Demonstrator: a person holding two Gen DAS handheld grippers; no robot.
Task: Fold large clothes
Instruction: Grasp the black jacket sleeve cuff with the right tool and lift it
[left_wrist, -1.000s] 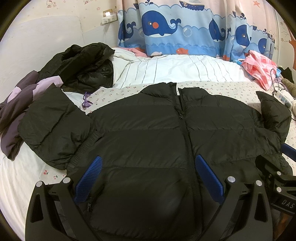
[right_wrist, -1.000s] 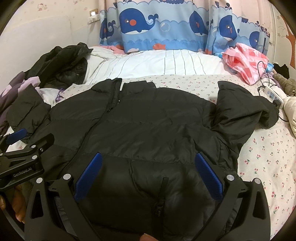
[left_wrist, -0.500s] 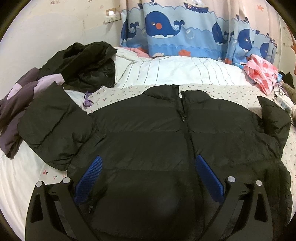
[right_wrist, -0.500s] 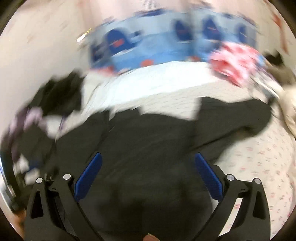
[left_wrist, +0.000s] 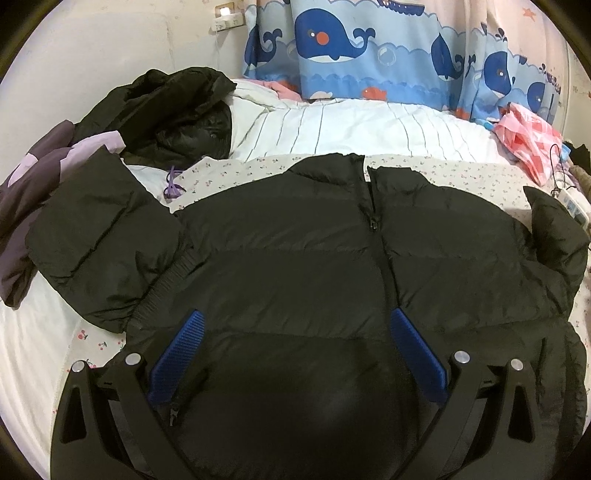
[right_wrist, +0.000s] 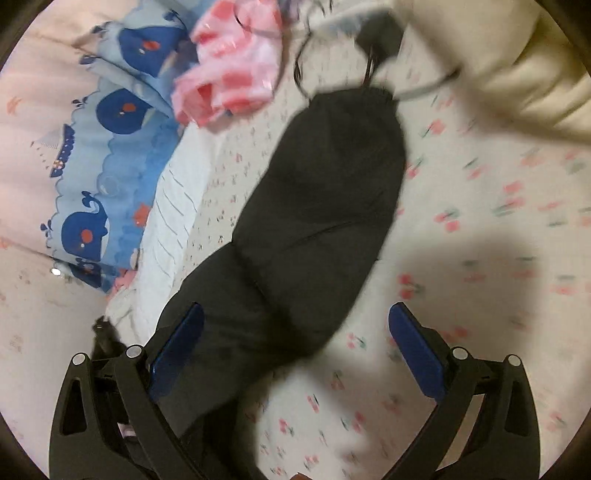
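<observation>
Left gripper (left_wrist: 293, 350) fingers spread, holding nothing, over the hem of the black puffer jacket (left_wrist: 314, 266), which lies front-up and zipped on the bed (left_wrist: 33, 350). Right gripper (right_wrist: 295, 347) fingers also released, jacket's right sleeve (right_wrist: 317, 206) running ahead between them, cuff farthest. Looks like the sleeve-fold step, grasp not yet made. Next: clench on the sleeve toward the cuff, carry it across the chest.

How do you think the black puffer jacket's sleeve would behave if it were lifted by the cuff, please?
The sleeve looks puffy and quilted, so probably light for its bulk. It lies limp on the bedsheet, so it would likely droop. Its smooth fabric may be slippery.
</observation>
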